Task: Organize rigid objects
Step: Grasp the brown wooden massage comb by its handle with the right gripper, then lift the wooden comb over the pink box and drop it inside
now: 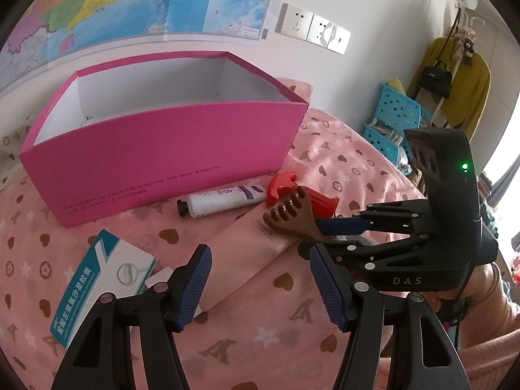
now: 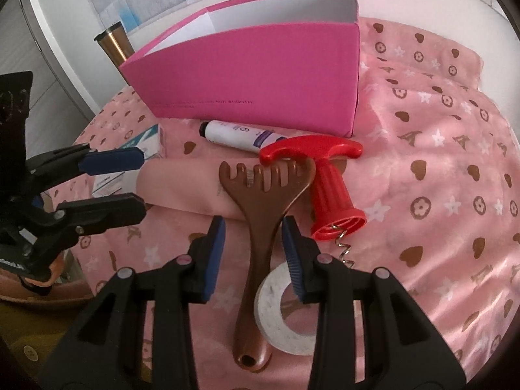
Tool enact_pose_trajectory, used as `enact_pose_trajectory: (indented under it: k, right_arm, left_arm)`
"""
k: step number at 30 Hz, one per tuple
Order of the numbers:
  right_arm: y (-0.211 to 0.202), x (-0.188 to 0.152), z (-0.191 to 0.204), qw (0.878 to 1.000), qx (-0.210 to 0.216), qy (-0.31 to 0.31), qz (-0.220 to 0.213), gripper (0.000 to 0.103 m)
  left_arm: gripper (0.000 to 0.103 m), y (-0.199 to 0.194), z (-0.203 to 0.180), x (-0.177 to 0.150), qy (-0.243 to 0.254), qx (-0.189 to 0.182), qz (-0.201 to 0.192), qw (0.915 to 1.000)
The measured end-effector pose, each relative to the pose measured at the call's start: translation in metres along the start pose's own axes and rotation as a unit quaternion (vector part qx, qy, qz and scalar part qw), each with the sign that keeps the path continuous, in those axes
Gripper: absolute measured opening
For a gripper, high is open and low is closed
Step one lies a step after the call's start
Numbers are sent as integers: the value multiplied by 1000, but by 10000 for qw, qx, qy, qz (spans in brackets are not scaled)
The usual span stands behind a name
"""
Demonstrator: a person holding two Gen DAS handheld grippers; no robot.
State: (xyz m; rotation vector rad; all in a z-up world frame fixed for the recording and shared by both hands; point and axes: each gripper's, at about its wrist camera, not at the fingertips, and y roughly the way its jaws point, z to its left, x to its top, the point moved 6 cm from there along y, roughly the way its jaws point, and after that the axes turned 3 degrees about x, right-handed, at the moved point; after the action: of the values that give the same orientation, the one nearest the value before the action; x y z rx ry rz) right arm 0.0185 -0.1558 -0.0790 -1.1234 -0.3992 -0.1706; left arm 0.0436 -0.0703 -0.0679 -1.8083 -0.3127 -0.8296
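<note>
A brown rake-shaped scratcher (image 2: 263, 195) lies on the pink bedspread, its teeth against a red corkscrew (image 2: 325, 182). My right gripper (image 2: 254, 227) straddles its handle with the jaws apart; a gap shows at the left pad, so nothing is gripped. In the left wrist view the right gripper (image 1: 318, 237) reaches in from the right at the scratcher (image 1: 289, 217). My left gripper (image 1: 260, 276) hovers open over a pale pink tube (image 1: 247, 253) without touching it. The open pink box (image 1: 162, 149) stands behind, with a white black-capped tube (image 1: 221, 200) in front of it.
A teal and white carton (image 1: 97, 276) lies left of my left gripper. A white tape roll (image 2: 276, 318) lies partly under the scratcher's handle. A gold tumbler (image 2: 113, 42) stands behind the box. Blue baskets (image 1: 396, 110) sit beyond the bed's right side.
</note>
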Motion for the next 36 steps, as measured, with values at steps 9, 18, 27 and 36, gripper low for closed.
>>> enact_pose_trajectory:
  k: [9,18,27,36]
  right_arm:
    - [-3,-4,-5,9995,180,252,-83,24]
    - [-18,0,-3,9963,560,510,-412,24]
    - [-38,10,5,9894,1014,638,-818,23]
    - [-59,48,15,9786,1452,678,-1292,19]
  left_arm:
    - [64,-1,5,-2,-69,-3,13,10000]
    - [64,-2,-6,-3,6,-249,42,9997]
    - [64,8,-28,-4,204,-678,186,9973]
    - [63,9,-29,22,428,-480,-51,9979]
